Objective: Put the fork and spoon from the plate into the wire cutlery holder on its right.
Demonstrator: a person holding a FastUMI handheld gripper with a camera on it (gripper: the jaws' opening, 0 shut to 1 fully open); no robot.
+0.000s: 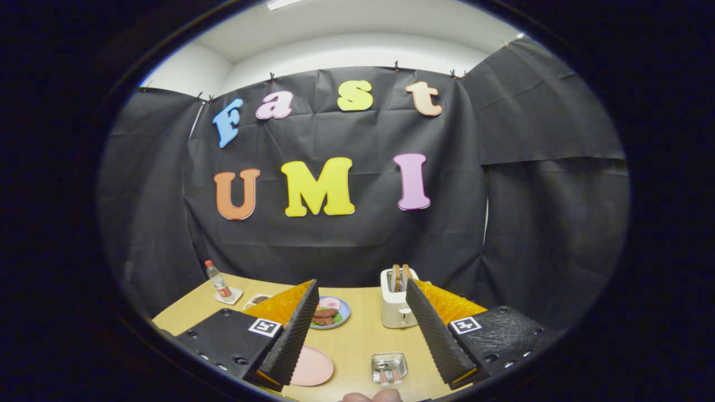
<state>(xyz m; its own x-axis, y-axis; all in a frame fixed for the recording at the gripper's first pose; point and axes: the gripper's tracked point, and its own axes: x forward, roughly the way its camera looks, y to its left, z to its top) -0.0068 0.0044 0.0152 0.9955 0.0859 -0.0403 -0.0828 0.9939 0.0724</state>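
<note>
Your gripper (357,329) hangs above the wooden table (357,340), jaws spread wide and empty (fingertips (371,397) nearest). Between its fingers lie the pink plate (313,365) and, right, the wire cutlery holder (389,367) with cutlery inside. Beyond stand a food plate (330,312), toaster (397,301) and bottle (218,280).

Two plates (311,365) (330,312), one toaster (397,298), one bottle (218,280), one cutlery holder (389,367)

Colours and patterns. Gripper (357,329): black ribbed finger pads (290,335), orange backing, black-and-white square markers; jaws wide apart. Between the fingers, a pale wooden table (357,340). At 7 o'clock, a plain pink round plate (313,366); at 5 o'clock, a silver wire cutlery holder (389,367). At 11 o'clock, a blue-rimmed plate (330,312) with brown, pink and green food. At 1 o'clock, a cream toaster (397,304); far left, a red-capped clear bottle (217,281).
</note>
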